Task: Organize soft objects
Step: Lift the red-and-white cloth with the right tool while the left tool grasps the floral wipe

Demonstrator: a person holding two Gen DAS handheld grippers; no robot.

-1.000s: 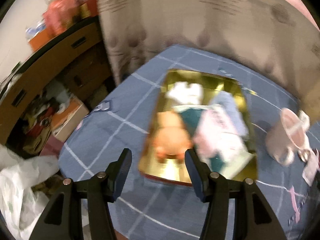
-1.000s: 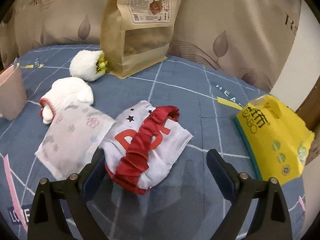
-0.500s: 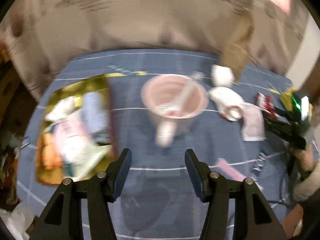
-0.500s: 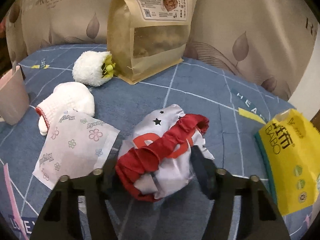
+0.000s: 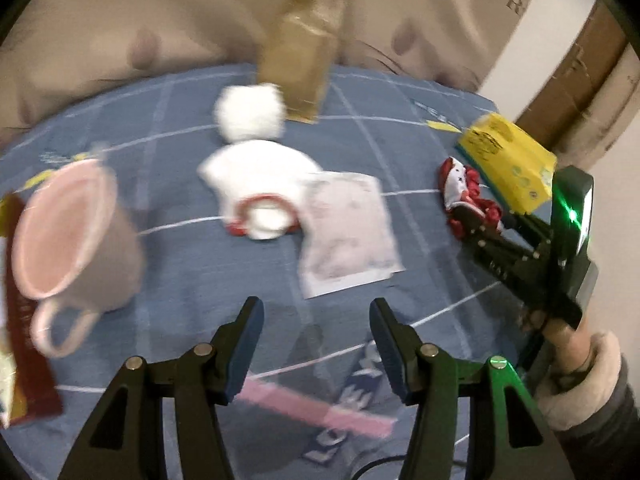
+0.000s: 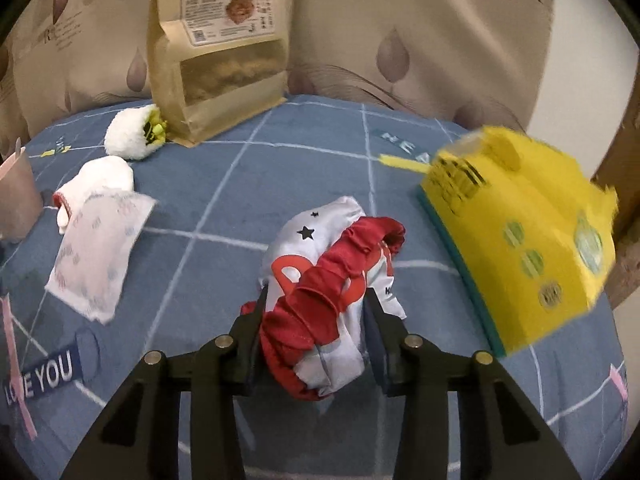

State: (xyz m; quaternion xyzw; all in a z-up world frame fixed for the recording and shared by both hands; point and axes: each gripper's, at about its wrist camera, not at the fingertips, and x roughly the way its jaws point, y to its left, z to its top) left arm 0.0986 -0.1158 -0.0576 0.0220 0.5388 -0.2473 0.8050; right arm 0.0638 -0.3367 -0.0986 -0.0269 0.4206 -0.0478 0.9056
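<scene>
R gripper [image 6: 314, 312] pinched the red-and-white cloth bundle [image 6: 332, 268] on the blue bedsheet [image 6: 224, 208], beside a yellow pack [image 6: 520, 256]. L gripper [image 5: 316, 340] hung spread, w/ nothing between its fingers, over the sheet near the white floral cloth [image 5: 346, 232].

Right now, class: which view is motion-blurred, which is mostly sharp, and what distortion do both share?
Left wrist view: smeared throughout, worst on the pink cup and white plush. Right wrist view: mostly sharp, the red-and-white cloth crisp, only the yellow pack blurred. Both: fisheye bending, dark corners.
</scene>
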